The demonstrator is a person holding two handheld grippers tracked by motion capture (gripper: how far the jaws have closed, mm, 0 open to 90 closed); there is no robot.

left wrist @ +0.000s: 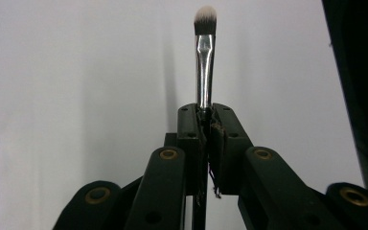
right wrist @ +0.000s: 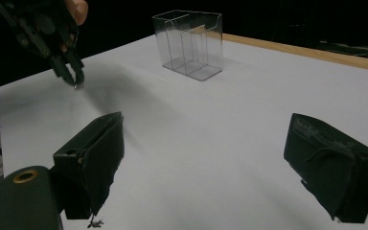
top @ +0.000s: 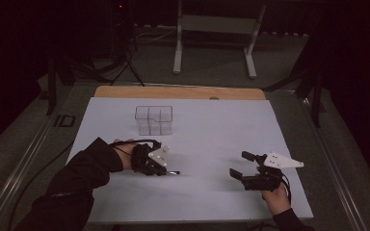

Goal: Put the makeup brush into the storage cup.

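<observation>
The left gripper [left wrist: 205,125] clamps a makeup brush [left wrist: 204,57] above the bench [top: 212,144]; the right gripper [top: 244,166] rests with jaws wide.

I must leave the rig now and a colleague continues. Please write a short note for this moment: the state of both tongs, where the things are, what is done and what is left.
Left tongs: shut on the makeup brush, gripped at the handle, bristle tip pointing away from the jaws, held over the white table sheet.
Right tongs: open, nothing between the jaws, low over the sheet at the right.
Clear organizer: upright at the far middle of the sheet, compartments look empty.
Done: brush picked up.
Left, probably: carry the brush to the organizer and place it in a compartment.
</observation>
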